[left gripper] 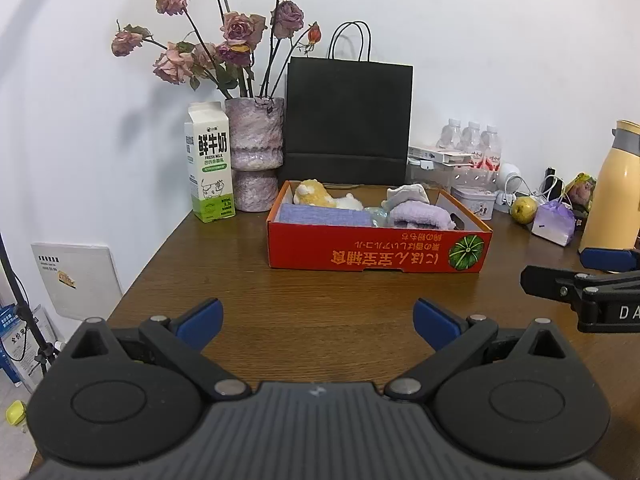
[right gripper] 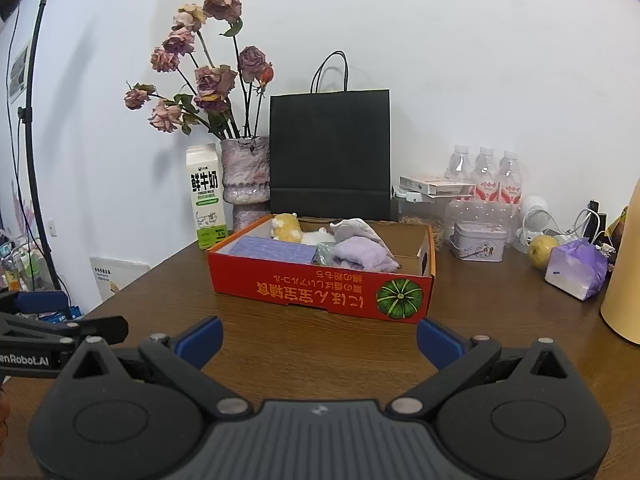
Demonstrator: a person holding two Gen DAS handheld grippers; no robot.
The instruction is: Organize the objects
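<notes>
A shallow red cardboard box (left gripper: 376,254) (right gripper: 320,290) with a pumpkin picture stands on the wooden table (left gripper: 320,300). Inside lie a folded blue-purple cloth (left gripper: 324,215) (right gripper: 274,250), a yellow and white plush toy (left gripper: 316,194) (right gripper: 286,227), a lilac fuzzy piece (left gripper: 420,214) (right gripper: 360,256) and a grey fabric piece (left gripper: 408,194) (right gripper: 354,230). My left gripper (left gripper: 318,322) hovers open over the table in front of the box, holding nothing. My right gripper (right gripper: 319,342) is open too, just short of the box's front wall. Each gripper shows at the edge of the other's view.
Behind the box stand a milk carton (left gripper: 209,164), a vase of dried roses (left gripper: 254,156) and a black paper bag (left gripper: 348,120). At the right are water bottles (left gripper: 472,144), a small tin (left gripper: 474,200), a pear (left gripper: 523,209), a purple pouch (left gripper: 554,226) and a yellow flask (left gripper: 612,188).
</notes>
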